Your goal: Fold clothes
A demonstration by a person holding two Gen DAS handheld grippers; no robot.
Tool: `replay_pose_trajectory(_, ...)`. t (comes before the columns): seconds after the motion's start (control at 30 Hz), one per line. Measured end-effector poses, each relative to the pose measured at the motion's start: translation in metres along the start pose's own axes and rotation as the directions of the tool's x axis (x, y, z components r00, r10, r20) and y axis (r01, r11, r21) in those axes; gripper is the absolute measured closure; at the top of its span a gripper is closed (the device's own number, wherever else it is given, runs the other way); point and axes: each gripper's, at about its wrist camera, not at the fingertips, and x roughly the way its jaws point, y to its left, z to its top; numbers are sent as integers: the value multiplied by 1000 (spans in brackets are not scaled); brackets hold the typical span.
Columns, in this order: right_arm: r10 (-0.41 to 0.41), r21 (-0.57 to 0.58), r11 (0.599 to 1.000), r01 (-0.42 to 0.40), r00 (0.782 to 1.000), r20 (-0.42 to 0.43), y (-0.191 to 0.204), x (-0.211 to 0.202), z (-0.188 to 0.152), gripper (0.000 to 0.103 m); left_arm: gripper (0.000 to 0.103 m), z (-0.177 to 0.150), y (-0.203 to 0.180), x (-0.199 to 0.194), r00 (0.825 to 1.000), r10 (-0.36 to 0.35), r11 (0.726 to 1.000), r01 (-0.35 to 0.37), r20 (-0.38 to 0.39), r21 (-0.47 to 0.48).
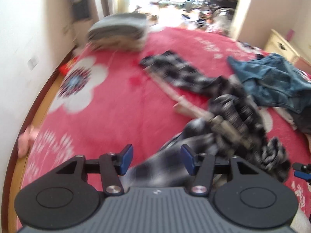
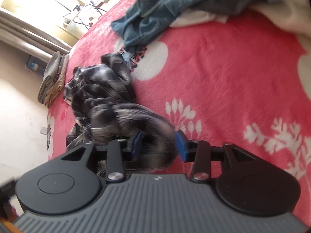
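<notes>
A crumpled black-and-white plaid shirt lies across the red floral blanket. My left gripper is open just above its near end, with plaid cloth between the blue pads. In the right wrist view the same shirt is bunched up, and my right gripper is open with a fold of it between its jaws. The right gripper's blue tips show at the left wrist view's right edge. A blue denim garment lies beyond the shirt and also shows in the right wrist view.
A stack of folded grey clothes sits at the bed's far corner and shows in the right wrist view. White and dark garments are piled by the denim. A white wall runs along the left. A cream cabinet stands at the right.
</notes>
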Motion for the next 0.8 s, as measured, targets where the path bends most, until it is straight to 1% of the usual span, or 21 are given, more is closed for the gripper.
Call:
replay_pose_trajectory(0.1,16,-61,998,-15,1000,24,15,-6,3,55,47,23,-33,25,997,-72,993,68,40,95)
replay_pose_trajectory(0.2,38,-127,991,-33,999,39,40,-3,8,50,47,45,-70,56,992,-121,973,112,32,199)
replay_pose_trajectory(0.27,51,-172,984,-44,998,39,55,3,14,46,47,57,-92,76,988,-153,951,146,4,274)
replay_pose_trajectory(0.33,63,-217,975,-54,997,37,70,10,19,43,47,64,-113,94,985,-172,920,168,-22,354)
replay_pose_trajectory(0.4,57,-255,966,-45,998,37,82,18,23,41,47,64,-131,110,985,-164,878,168,-49,448)
replay_pose_trajectory(0.47,34,-281,959,-24,999,31,87,31,28,40,47,62,-149,126,986,-149,826,166,-76,539)
replay_pose_trajectory(0.5,21,-285,958,-13,999,25,88,37,29,40,47,62,-157,134,986,-140,796,165,-88,582)
replay_pose_trajectory(0.6,-25,-292,956,23,1000,-4,88,56,32,40,49,54,-173,154,991,-84,701,135,-106,701)
replay_pose_trajectory(0.67,-61,-300,953,51,998,-24,86,69,33,40,49,49,-176,167,991,-52,649,127,-123,750)
replay_pose_trajectory(0.77,-75,-305,951,52,995,-65,81,84,32,40,53,44,-179,183,990,-26,587,127,-138,800)
replay_pose_trajectory(0.8,-72,-306,951,45,994,-77,80,86,32,40,56,42,-180,186,990,-23,571,130,-142,811)
